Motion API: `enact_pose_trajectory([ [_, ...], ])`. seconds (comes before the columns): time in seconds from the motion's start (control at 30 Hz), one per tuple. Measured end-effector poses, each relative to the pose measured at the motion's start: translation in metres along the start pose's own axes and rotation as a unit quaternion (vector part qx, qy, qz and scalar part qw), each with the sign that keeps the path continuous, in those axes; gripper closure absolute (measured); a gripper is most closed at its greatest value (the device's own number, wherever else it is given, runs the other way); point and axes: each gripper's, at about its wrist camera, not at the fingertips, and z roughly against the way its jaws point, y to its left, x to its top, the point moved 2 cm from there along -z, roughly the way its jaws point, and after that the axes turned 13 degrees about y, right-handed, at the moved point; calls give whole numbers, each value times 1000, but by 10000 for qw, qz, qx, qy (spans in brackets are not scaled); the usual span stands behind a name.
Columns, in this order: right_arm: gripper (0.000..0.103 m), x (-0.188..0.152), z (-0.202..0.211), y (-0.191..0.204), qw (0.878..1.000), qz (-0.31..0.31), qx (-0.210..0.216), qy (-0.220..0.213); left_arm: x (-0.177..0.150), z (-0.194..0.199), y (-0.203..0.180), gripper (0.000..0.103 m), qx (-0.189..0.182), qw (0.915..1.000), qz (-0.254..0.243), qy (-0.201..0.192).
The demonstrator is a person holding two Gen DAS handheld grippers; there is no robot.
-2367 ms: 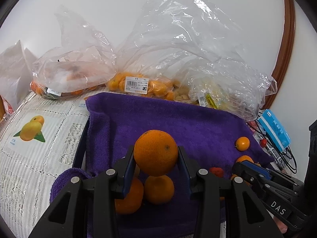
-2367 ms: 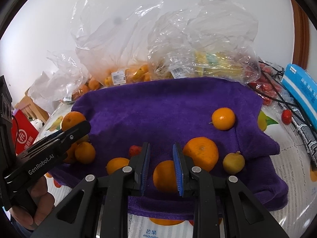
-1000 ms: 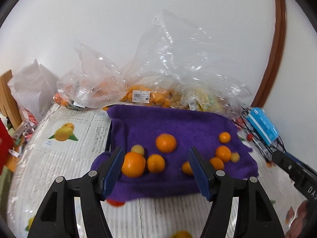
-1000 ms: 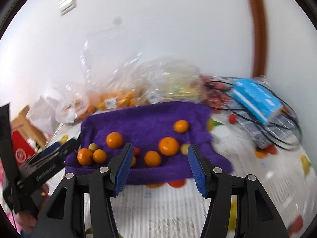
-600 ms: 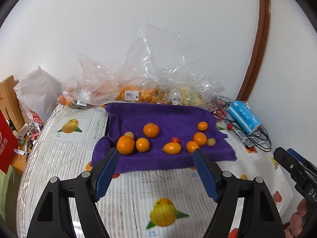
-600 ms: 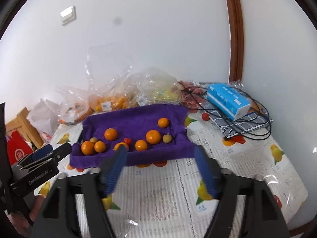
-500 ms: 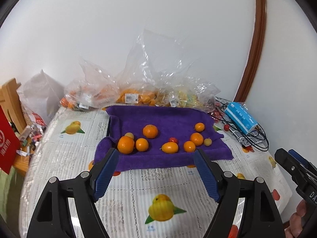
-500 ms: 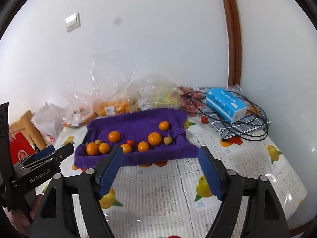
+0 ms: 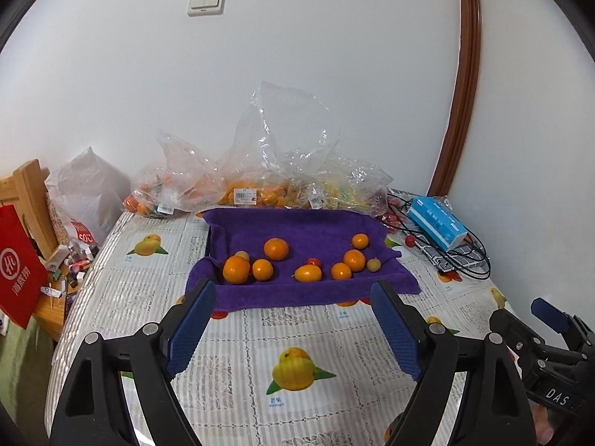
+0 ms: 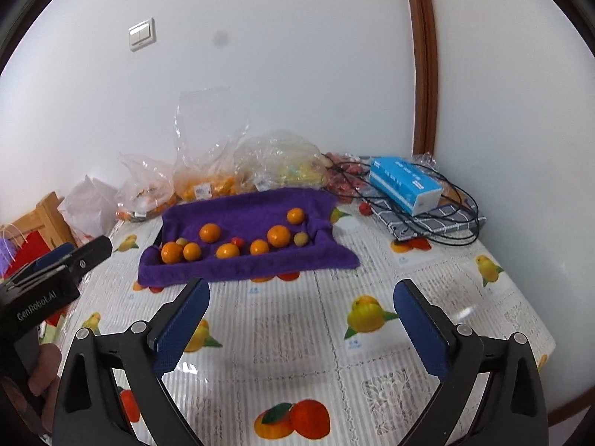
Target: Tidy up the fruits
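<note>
Seemingly finished: fruits [image 9: 276,249] lie sorted on the purple towel [image 9: 297,223] at twelve o'clock; left gripper [image 9: 293,310] and right gripper [image 10: 301,306], both empty, opening wide.

1. The purple towel [image 9: 297,226] is thick, matt terry cloth with a fuzzy nap
2. The oranges [image 9: 276,249] have glossy, finely dimpled peel
3. The tablecloth [image 9: 238,338] is smooth printed plastic with a slight sheen
4. The fruit bags [image 9: 282,156] are crinkled, clear, shiny plastic film
5. The tissue box [image 9: 436,221] looks like blue printed cardboard
6. The left gripper [image 9: 293,329] is matt black plastic; its pads [image 9: 189,329] are ribbed blue rubber
</note>
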Motion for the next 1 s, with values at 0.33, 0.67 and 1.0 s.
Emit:
enact_pose_trajectory([
  [0.33,4,-5,4,2,10000,40,-23,-28,-4,-1,-1,19,100,9999,-8,36],
  [0.67,4,-6,13,1,9999,12,-48,-116,-4,5,-3,19,154,9999,-36,-13],
  [1.0,4,-7,17,3,9998,60,-83,-161,-6,6,-4,19,167,9999,-33,7],
])
